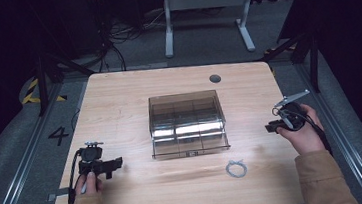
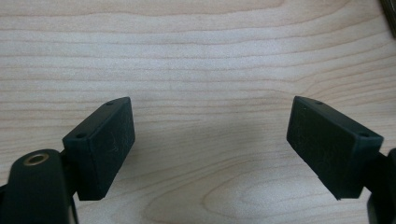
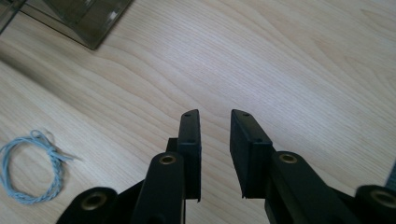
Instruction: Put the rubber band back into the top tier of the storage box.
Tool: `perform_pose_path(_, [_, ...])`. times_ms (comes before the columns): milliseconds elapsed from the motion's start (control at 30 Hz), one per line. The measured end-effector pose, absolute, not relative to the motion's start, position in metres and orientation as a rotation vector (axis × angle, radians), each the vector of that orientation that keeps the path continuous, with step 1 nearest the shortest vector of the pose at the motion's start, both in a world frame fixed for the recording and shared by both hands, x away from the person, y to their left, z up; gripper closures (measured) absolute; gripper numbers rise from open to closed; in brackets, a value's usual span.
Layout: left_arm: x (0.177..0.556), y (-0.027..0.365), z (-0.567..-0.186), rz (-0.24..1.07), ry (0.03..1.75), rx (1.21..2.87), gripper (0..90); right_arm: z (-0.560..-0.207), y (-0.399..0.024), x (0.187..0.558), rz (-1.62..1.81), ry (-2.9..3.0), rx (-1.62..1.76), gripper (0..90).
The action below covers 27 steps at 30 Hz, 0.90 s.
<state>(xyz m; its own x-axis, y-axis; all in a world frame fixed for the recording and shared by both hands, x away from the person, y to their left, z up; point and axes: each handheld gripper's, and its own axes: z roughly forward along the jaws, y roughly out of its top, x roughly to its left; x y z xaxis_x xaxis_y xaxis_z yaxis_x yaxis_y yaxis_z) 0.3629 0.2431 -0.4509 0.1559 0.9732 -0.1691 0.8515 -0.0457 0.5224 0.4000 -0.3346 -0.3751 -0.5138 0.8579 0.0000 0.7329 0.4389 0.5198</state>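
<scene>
We see a pale wooden worktop (image 1: 119, 103) with a smoky clear plastic organiser box (image 1: 187, 124) standing at its middle, its inside split into compartments. In front of the box and a little to its right lies a small coil of light blue twisted wire (image 1: 236, 168), flat on the wood and apart from the box. Our left gripper (image 1: 106, 165) sits low near the worktop's left front corner, well apart from box and coil; in the left gripper view its fingers (image 2: 100, 147) stand wide apart over bare wood with nothing between them. Our right gripper (image 1: 275, 120) is held near the worktop's right edge, pointing inward toward the box. In the right gripper view its fingers (image 3: 191, 149) stand close together with a narrow gap and nothing held, the coil (image 3: 29, 166) lying off to the left of them and a corner of the box (image 3: 74, 18) farther off.
</scene>
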Motion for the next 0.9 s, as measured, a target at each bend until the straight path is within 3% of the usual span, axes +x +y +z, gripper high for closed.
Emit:
perform_pose_path(167, [0.365,0.241,-0.450,0.312,1.720,1.931,16.0,-0.371,-0.334,0.395,0.702,2.424,1.381,68.5])
perform_pose_path(300, [0.365,0.241,-0.451,0.311,1.722,1.938,15.9,-0.361,-0.332,0.388,0.714,2.469,1.327,72.3])
perform_pose_path(900, [0.369,0.236,-0.452,0.303,1.710,1.947,16.0,-0.338,-0.314,0.356,0.718,2.517,1.309,63.8])
